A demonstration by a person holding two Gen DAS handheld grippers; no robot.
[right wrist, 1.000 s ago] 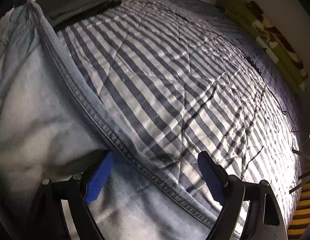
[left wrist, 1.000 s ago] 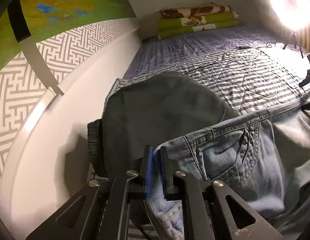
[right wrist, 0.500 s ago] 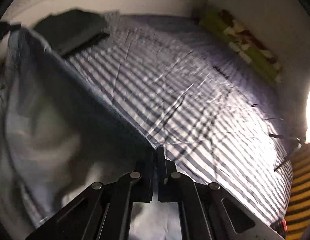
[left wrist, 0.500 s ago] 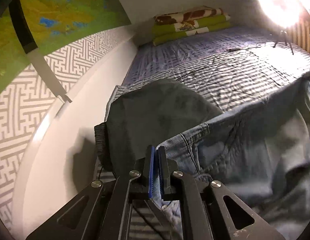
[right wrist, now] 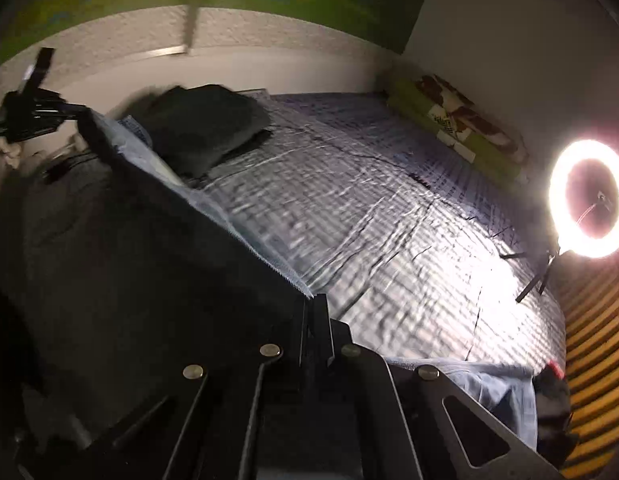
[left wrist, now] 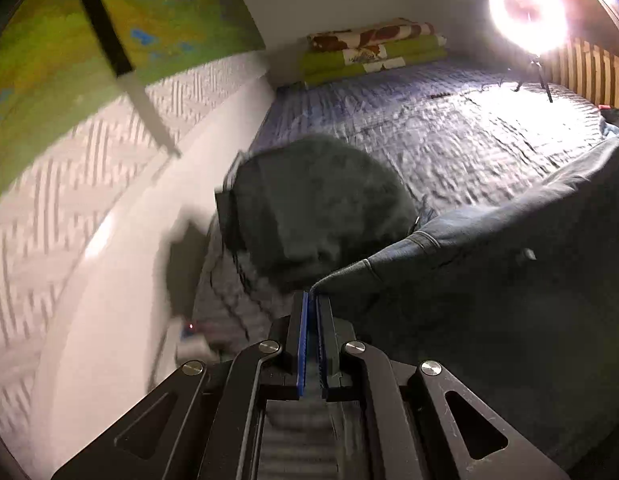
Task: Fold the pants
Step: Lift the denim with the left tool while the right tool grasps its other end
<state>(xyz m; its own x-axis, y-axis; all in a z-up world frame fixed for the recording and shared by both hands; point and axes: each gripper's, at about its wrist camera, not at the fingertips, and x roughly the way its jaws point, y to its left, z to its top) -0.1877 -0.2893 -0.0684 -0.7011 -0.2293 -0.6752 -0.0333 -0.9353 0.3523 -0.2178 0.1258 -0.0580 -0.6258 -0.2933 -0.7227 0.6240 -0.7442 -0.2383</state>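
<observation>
A pair of light blue jeans [left wrist: 489,280] hangs lifted above the striped bedspread [left wrist: 449,148], its near side in dark shadow. My left gripper [left wrist: 312,296] is shut on the waistband corner of the jeans. In the right wrist view the jeans [right wrist: 129,260] stretch from the left gripper [right wrist: 33,116] at the far left down to my right gripper [right wrist: 313,300], which is shut on their edge. The cloth sags between the two grips. The picture is blurred by motion.
A folded dark garment [left wrist: 317,212] lies on the bed by the white wall [left wrist: 109,280]. Folded green and brown blankets [left wrist: 373,54] sit at the far end. A bright ring light [right wrist: 589,200] on a tripod stands on the bed's right side, with a cable [right wrist: 421,180] across the bedspread.
The right gripper closed on the jeans' edge and rose. Both grippers lifted the jeans off the bedspread, so the cloth now hangs shadowed. The left gripper kept its grip.
</observation>
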